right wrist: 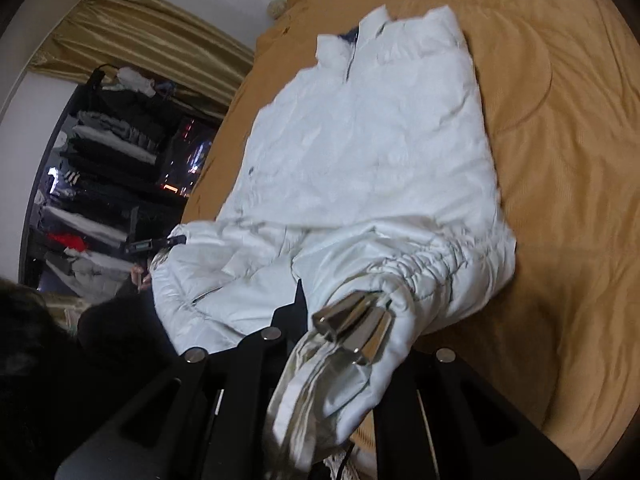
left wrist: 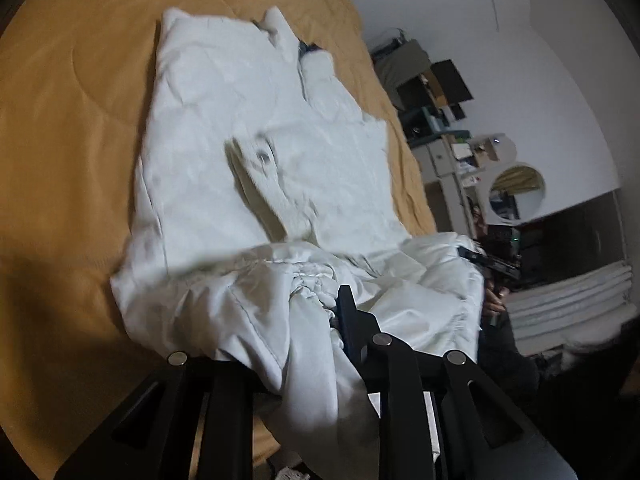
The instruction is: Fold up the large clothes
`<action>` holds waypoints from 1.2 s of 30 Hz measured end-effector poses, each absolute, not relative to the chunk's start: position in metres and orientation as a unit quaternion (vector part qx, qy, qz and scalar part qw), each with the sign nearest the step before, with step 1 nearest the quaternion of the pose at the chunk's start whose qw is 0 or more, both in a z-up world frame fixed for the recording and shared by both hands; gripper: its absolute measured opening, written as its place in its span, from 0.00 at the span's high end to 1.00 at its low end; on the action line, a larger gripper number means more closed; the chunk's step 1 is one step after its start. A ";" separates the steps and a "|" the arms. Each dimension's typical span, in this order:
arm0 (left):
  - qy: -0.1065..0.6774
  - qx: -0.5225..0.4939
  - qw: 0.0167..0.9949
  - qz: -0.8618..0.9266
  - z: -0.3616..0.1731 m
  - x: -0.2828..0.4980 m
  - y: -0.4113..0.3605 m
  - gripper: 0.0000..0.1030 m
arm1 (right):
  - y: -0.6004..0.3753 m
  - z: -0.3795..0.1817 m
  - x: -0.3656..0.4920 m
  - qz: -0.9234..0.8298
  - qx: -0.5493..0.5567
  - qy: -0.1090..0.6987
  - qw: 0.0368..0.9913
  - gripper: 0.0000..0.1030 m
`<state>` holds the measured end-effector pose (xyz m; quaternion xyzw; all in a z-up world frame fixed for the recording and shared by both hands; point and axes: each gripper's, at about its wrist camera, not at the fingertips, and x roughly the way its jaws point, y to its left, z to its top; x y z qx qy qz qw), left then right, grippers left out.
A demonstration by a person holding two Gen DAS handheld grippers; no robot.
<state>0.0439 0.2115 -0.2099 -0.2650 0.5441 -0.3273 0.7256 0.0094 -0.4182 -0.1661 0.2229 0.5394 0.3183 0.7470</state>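
A white puffy jacket (left wrist: 260, 160) lies spread on a mustard bed cover (left wrist: 72, 120), collar at the far end. Its gathered hem is lifted off the bed toward me. My left gripper (left wrist: 316, 312) is shut on a bunch of that hem; one dark finger (left wrist: 348, 312) shows and cloth hides the other. Farther right along the hem, the right gripper (left wrist: 492, 262) appears with a hand behind it. In the right wrist view the jacket (right wrist: 380, 152) hangs from my right gripper (right wrist: 340, 320), shut on the hem beside a shiny silver fitting (right wrist: 352, 328). The left gripper (right wrist: 160, 244) holds the hem's other corner.
The bed cover (right wrist: 560, 160) extends wide around the jacket. Cluttered shelves (left wrist: 440, 120) and a round mirror (left wrist: 518, 190) stand beyond the bed on one side. An open wardrobe with folded clothes (right wrist: 100, 168) and a gold curtain (right wrist: 152, 40) are on the other.
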 end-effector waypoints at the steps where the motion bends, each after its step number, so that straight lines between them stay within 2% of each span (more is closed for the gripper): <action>1: 0.546 -0.258 0.735 -0.308 -0.202 0.066 0.208 0.79 | -0.416 -0.156 0.033 0.303 0.220 0.529 0.762 0.90; 4: 0.545 -0.255 0.754 -0.266 -0.188 0.126 0.198 0.78 | -0.416 -0.141 0.100 0.253 0.235 0.520 0.781 0.90; 7: 0.533 -0.307 0.760 -0.211 -0.192 0.190 0.206 0.78 | -0.410 -0.148 0.178 0.181 0.281 0.523 0.784 0.90; 9: 0.548 -0.341 0.747 -0.159 -0.211 0.236 0.207 0.78 | -0.409 -0.165 0.227 0.130 0.311 0.525 0.782 0.90; 11: 0.566 -0.330 0.747 -0.114 -0.233 0.277 0.202 0.78 | -0.404 -0.185 0.262 0.087 0.315 0.531 0.782 0.90; 15: 0.565 -0.312 0.761 -0.070 -0.279 0.313 0.189 0.78 | -0.390 -0.240 0.310 0.035 0.301 0.547 0.780 0.90; 18: 0.529 -0.326 0.781 -0.062 -0.296 0.311 0.183 0.78 | -0.401 -0.272 0.311 0.042 0.343 0.524 0.779 0.87; 23: 0.516 -0.322 0.791 -0.071 -0.300 0.301 0.185 0.78 | -0.434 -0.273 0.287 0.089 0.468 0.482 0.736 0.78; 26: 0.516 -0.320 0.791 -0.070 -0.303 0.300 0.187 0.78 | -0.450 -0.254 0.251 0.091 0.492 0.456 0.736 0.61; 28: 0.517 -0.313 0.794 -0.065 -0.302 0.305 0.183 0.78 | -0.454 -0.231 0.219 0.056 0.465 0.434 0.769 0.37; 33: 0.514 -0.299 0.802 -0.055 -0.298 0.306 0.164 0.78 | -0.366 -0.160 0.173 0.021 0.220 0.406 0.887 0.34; 36: 0.506 -0.306 0.804 -0.054 -0.299 0.305 0.162 0.78 | -0.283 -0.160 0.165 0.059 0.098 0.390 0.914 0.29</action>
